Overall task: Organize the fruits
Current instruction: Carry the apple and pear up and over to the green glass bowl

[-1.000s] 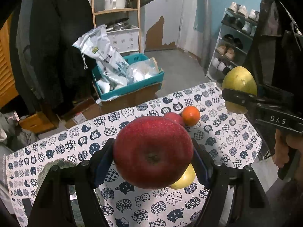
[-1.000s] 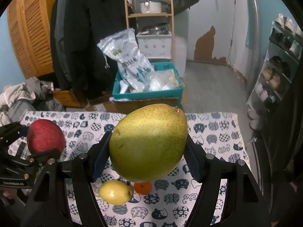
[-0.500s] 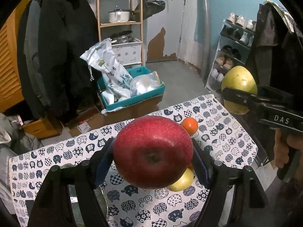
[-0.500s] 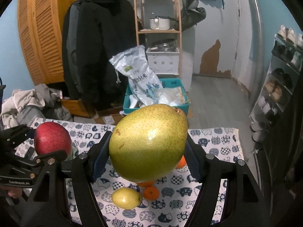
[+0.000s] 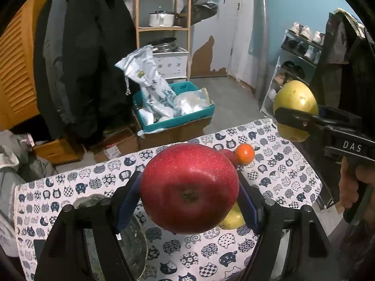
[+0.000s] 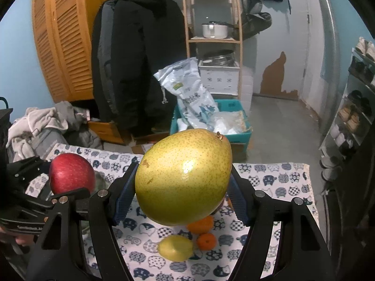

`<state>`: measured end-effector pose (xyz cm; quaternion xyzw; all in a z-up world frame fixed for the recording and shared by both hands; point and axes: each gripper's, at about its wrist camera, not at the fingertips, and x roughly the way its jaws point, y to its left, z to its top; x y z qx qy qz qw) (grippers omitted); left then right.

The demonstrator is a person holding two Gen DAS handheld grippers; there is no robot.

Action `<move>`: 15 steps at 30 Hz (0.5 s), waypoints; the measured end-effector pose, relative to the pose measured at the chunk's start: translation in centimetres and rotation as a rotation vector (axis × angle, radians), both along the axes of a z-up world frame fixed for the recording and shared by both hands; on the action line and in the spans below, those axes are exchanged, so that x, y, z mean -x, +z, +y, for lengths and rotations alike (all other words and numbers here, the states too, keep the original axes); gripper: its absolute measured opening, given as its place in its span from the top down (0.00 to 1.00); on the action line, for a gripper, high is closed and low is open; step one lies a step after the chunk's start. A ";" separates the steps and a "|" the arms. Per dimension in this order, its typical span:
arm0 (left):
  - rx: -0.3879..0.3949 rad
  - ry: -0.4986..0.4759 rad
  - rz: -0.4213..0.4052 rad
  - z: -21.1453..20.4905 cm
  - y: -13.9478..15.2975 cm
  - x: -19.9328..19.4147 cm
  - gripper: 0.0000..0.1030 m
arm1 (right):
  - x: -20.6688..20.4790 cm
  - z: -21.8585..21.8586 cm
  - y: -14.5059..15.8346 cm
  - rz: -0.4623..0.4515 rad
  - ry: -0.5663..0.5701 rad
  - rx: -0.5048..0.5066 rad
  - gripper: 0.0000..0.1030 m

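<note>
My left gripper is shut on a red apple, held above the table; the apple also shows in the right wrist view. My right gripper is shut on a large yellow-green pear, held high; the pear shows at the right of the left wrist view. On the cat-print tablecloth lie a yellow lemon, a small orange and another orange partly hidden by the pear. The left wrist view shows an orange and the lemon behind the apple.
A glass bowl sits on the table at lower left in the left wrist view. Beyond the table stand a teal crate with bags, hanging coats, a wooden shelf and a shoe rack.
Both grippers have risen with their fruits; the table and loose fruit look farther below. Both grips are unchanged.
</note>
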<state>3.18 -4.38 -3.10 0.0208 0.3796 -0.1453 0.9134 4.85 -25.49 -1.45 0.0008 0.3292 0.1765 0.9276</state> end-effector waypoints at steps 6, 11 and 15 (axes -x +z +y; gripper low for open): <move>0.007 0.038 -0.001 2.3 0.0 0.6 0.25 | 0.0 2.3 0.2 0.004 0.032 0.006 0.31; 0.006 0.074 -0.003 4.3 0.0 1.1 0.25 | -0.1 4.4 0.1 0.012 0.068 0.011 0.31; 0.006 0.114 0.014 6.2 -0.5 1.4 0.25 | 0.0 6.3 -0.1 0.022 0.101 0.014 0.31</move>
